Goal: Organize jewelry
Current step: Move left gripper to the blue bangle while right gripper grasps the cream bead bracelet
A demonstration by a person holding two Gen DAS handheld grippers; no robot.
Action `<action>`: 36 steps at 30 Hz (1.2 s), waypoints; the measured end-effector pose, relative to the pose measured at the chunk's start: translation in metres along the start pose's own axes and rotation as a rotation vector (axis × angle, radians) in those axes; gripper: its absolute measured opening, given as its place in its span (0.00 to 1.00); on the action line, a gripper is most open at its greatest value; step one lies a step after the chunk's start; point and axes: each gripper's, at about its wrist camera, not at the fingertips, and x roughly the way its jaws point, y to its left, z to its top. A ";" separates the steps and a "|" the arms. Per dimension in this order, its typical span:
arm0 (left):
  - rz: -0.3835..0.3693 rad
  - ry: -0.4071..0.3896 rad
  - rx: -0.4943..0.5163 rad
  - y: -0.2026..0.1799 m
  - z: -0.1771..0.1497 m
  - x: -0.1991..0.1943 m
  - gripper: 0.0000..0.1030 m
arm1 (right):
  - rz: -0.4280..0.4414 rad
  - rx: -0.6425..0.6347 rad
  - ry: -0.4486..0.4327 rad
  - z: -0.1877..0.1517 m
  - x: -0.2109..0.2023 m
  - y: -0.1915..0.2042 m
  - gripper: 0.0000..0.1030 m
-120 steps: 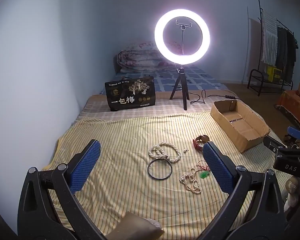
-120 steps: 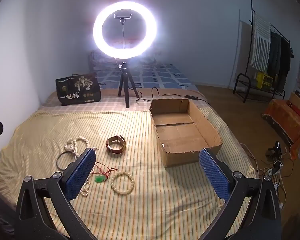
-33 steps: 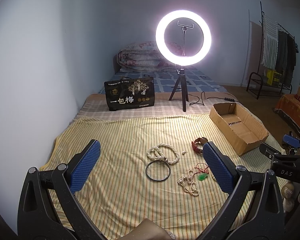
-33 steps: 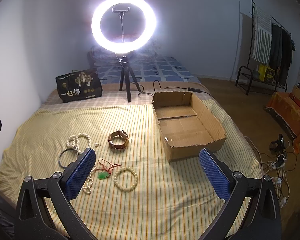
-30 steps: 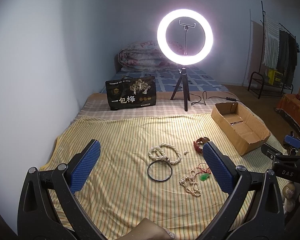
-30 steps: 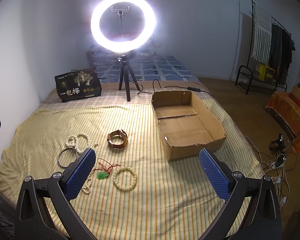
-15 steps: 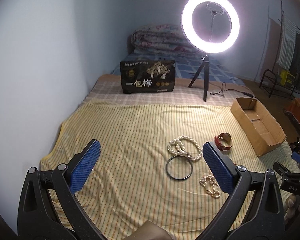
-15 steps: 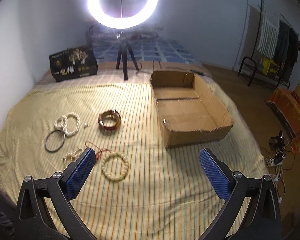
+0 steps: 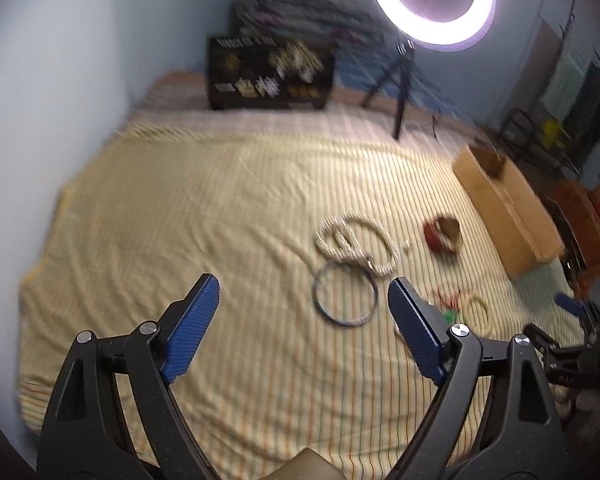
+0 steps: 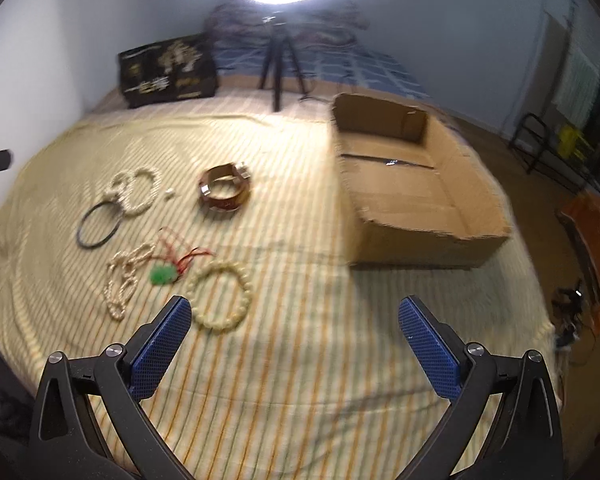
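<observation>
Jewelry lies scattered on a yellow striped bedspread [image 9: 204, 200]. A thin dark ring bangle [image 9: 345, 294] sits just ahead of my left gripper [image 9: 302, 294], whose jaws are closing with nothing between them. Behind the bangle lies a looped pearl strand [image 9: 354, 242], and to the right a red-brown bracelet [image 9: 442, 234]. In the right wrist view a cream bead bracelet [image 10: 220, 297] lies just ahead of my open right gripper [image 10: 294, 314], beside a green pendant on red cord [image 10: 163, 274] and a pearl chain [image 10: 120, 284]. An open cardboard box [image 10: 412, 196] stands at the right.
A lit ring light on a tripod [image 9: 400, 96] and a black printed bag [image 9: 270, 74] stand at the far side of the bed. A wall [image 9: 60, 80] runs along the left. Clothes rack [image 10: 572, 120], cables and an orange object [image 10: 596, 224] lie beyond the right edge.
Both grippers have dropped toward the bedspread and tilted downward, so the jewelry looks larger and nearer. The left gripper's jaws have narrowed slightly. The picture is motion-blurred now.
</observation>
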 end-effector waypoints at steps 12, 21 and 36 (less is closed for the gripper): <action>0.012 0.068 0.086 -0.039 -0.026 0.063 0.88 | 0.064 -0.036 0.042 -0.001 0.016 0.010 0.99; 0.050 0.124 0.130 -0.053 -0.036 0.105 0.88 | 0.114 -0.004 0.038 0.003 0.020 0.005 0.99; 0.102 0.100 0.095 -0.045 -0.023 0.135 0.98 | 0.203 -0.028 0.094 0.003 0.043 0.015 0.99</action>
